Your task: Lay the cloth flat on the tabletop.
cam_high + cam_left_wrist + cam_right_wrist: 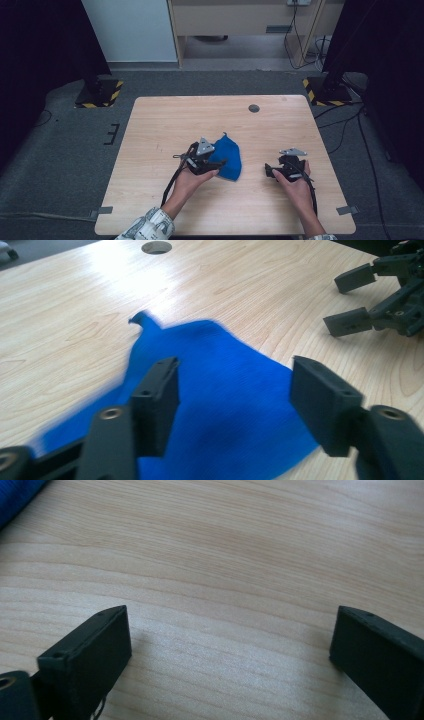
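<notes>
Left gripper [235,405] sits at the near-left edge of the blue cloth [220,405]; jaws stand wide apart, w/ the cloth lying flat on the table beneath and between them, pads not pressing on it (nothing pinched in the left gripper view, though the cloth edge is a bit blurred). In the high view the left gripper [216,165] overlaps the cloth's left side, hand behind it. Right gripper [230,650] is right of the cloth, well apart from it; jaws also spread wide, over bare wood, holding nothing, and a sliver of blue shows at the top-left corner of the right gripper view. From the left gripper view the right gripper's two open fingers show beyond the cloth's far-right side. The cloth [227,157] lies around the middle of the table [165,120], one small pointed corner sticking up at its far end. Nothing stands btwn either gripper and the cloth. Beyond the cloth, near the table's far edge, a round hole [254,108] is set in the top. Count: 2 grippers, 1 cloth, 1 hole, 1 table.
</notes>
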The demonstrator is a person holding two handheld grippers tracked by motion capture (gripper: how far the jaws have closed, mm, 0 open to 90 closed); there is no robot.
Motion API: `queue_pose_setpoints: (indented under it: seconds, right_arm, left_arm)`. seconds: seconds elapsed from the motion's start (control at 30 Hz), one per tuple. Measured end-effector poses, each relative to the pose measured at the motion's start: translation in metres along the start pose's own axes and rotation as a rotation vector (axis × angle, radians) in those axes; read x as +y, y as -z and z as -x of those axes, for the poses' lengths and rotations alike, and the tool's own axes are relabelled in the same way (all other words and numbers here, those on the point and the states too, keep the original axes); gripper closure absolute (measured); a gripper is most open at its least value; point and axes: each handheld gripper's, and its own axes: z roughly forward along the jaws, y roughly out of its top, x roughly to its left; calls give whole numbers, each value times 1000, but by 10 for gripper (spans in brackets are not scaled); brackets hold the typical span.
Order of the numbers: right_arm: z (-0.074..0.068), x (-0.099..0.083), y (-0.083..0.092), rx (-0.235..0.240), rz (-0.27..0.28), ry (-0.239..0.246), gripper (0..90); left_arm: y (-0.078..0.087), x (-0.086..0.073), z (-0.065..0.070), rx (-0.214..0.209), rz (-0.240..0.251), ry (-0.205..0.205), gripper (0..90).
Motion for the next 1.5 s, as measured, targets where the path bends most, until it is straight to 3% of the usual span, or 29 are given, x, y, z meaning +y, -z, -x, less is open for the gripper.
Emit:
queue_pose_setpoints:
  seconds: [0.1, 0.2, 0.33, 0.43, 0.6, 0.7, 0.8, 1.1, 1.23, 1.3, 1.37, 1.5]
  right_arm:
    - [-4, 2, 1, -3, 13, 38, 82]
    - [-8, 4, 4, 31, 30, 53, 170]
    - [-12, 9, 12, 67, 84, 67, 334]
    - [-15, 11, 18, 93, 117, 80, 428]
    - [-17, 9, 21, 116, 130, 96, 533]
    - [-18, 9, 22, 126, 132, 117, 595]
    - [-20, 11, 24, 134, 152, 119, 657]
    - [-27, 10, 25, 166, 147, 143, 685]
    - [-30, 9, 23, 180, 141, 152, 687]
    - [-30, 9, 23, 187, 138, 158, 688]
    - [-31, 9, 23, 194, 135, 153, 689]
    - [-35, 11, 24, 206, 136, 153, 705]
  left_arm:
    - [7, -3, -4, 13, 11, -1, 289]
    - [15, -5, -13, 43, 24, 5, 280]
    - [21, -8, -37, 116, 24, 6, 288]
    - [24, -11, -56, 146, 38, 50, 298]
    - [17, -15, -81, 192, 8, 90, 306]
    - [8, -22, -91, 198, -19, 108, 309]
    - [3, -29, -95, 236, -46, 105, 327]
    - [-9, -46, -105, 215, -121, 136, 328]
    - [-13, -50, -107, 200, -132, 166, 355]
    - [-15, -50, -106, 198, -131, 158, 371]
    - [-15, -50, -103, 201, -139, 136, 408]
    - [-15, -50, -100, 198, -134, 116, 615]
